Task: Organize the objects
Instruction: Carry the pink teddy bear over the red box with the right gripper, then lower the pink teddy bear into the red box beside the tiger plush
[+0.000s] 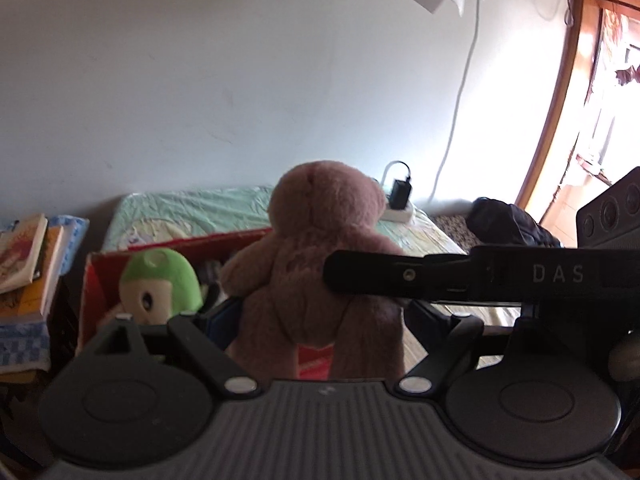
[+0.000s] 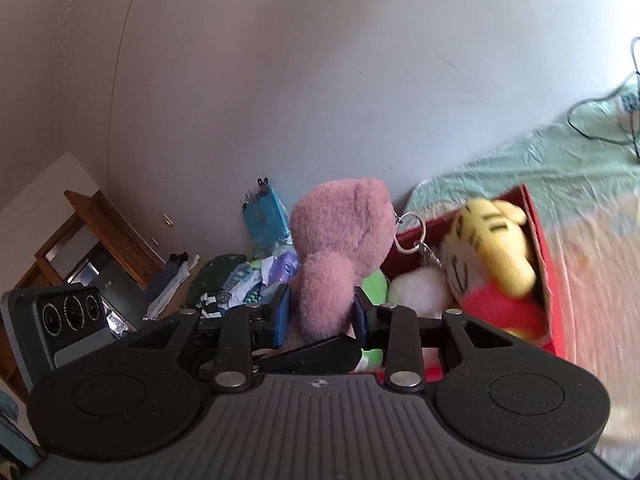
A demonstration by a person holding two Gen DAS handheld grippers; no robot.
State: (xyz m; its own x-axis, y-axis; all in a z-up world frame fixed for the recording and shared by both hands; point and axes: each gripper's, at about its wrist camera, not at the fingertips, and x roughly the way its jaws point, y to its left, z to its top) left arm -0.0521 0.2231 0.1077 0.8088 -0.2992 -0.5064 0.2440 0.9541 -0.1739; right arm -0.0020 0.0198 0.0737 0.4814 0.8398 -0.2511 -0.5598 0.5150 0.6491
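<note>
We find the pink plush bear [image 1: 316, 256] held upright above the red box [image 1: 96, 276], which sits on the bed [image 1: 192, 208]. The left tool [image 1: 320, 320] has its blue pads narrowed onto the bear's lower body. The right tool [image 2: 320, 312] is likewise closed on the bear [image 2: 340, 240], gripping what appears to be a limb; one of its fingers crosses the left wrist view against the toy's side. Both tools therefore share one load.

The box [image 2: 548, 256] already holds a green plush [image 1: 164, 280], a yellow striped plush [image 2: 492, 244] and a white one beside it, so free room is limited. A key ring [image 2: 408, 232] hangs from the bear's head.

We judge the step in hand to be carrying the bear to the box. The next move calls for lowering it into whatever gap remains, then releasing both tools. The ring could snag on the box wall.
</note>
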